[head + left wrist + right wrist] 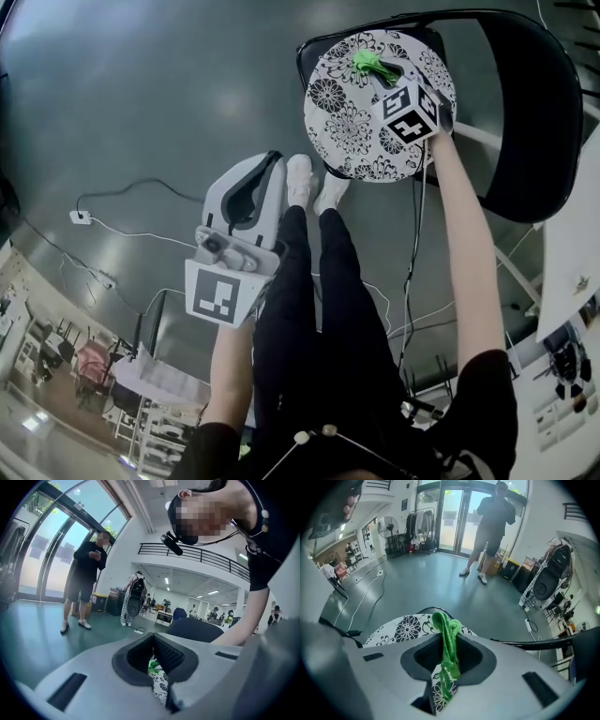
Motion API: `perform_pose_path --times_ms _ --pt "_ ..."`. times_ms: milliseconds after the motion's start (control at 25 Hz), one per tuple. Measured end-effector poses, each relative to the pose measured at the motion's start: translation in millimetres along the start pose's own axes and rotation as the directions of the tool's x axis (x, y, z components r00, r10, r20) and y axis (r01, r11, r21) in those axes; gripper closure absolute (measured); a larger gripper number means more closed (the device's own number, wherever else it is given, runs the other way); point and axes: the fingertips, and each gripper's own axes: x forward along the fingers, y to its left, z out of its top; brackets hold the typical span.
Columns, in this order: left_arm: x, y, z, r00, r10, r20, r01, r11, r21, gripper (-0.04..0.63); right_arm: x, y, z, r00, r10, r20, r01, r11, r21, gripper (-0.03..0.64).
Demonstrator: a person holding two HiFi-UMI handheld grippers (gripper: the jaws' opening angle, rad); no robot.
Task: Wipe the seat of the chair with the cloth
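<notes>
The chair's round seat (352, 127), white with black flowers, is at the top right of the head view, with a black backrest (530, 112) beside it. My right gripper (382, 75) is over the seat's far part, shut on a bunched green cloth (367, 64). In the right gripper view the cloth (449, 639) hangs between the jaws of that gripper (447, 665), with the seat (405, 627) just below. My left gripper (267, 167) is held over the floor, left of the chair. Its pads (164, 653) meet with nothing between them.
Behind the closed left jaws a strip of seat (159, 684) shows. A person (492, 527) stands on the grey floor by the glass doors. Cables (122, 230) run across the floor at left. My own legs and shoes (314, 187) stand close to the chair.
</notes>
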Motion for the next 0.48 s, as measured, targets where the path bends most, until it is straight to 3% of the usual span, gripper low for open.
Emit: perform_pose_path --times_ms 160,480 --pt "-3.7 1.2 -8.8 1.000 0.001 -0.009 -0.001 1.000 -0.017 0.589 20.2 -7.9 0.1 1.000 -0.015 -0.027 0.014 1.000 -0.021 0.532" --pt "-9.2 13.7 -14.6 1.000 0.019 -0.018 -0.020 0.999 -0.031 0.589 40.3 16.5 0.5 0.996 0.075 -0.038 -0.077 0.996 -0.047 0.532"
